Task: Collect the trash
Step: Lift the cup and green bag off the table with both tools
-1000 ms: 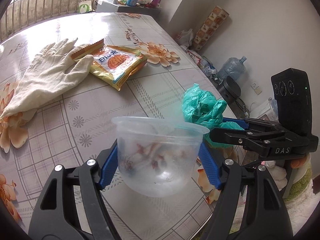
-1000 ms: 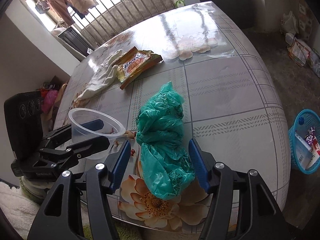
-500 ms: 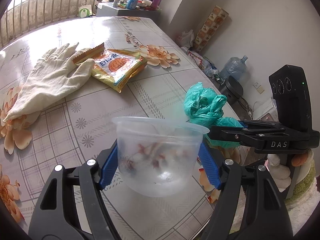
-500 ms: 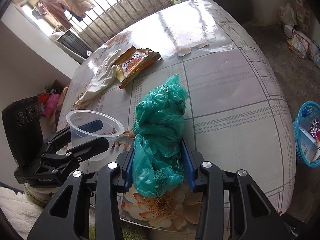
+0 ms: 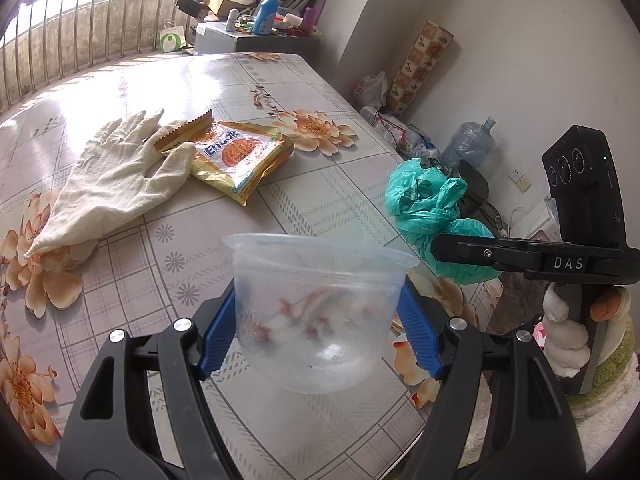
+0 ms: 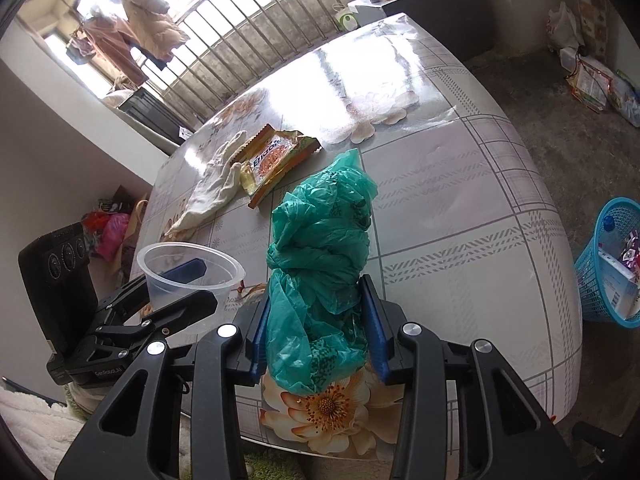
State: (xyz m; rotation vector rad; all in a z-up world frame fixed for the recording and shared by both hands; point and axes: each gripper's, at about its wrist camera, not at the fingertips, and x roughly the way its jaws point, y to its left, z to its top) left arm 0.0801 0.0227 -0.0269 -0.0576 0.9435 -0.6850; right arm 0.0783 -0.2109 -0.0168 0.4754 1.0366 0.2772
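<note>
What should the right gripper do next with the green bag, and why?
Probably lift it and carry it toward the blue basket on the floor: the right gripper already pinches the green bag between its pads, and the basket already holds rubbish.

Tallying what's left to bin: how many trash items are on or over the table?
3: cup in the left gripper, green bag in the right gripper, wrapper beside the glove.

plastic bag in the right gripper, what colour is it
Teal green plastic bag, clearest in the right wrist view.
</note>
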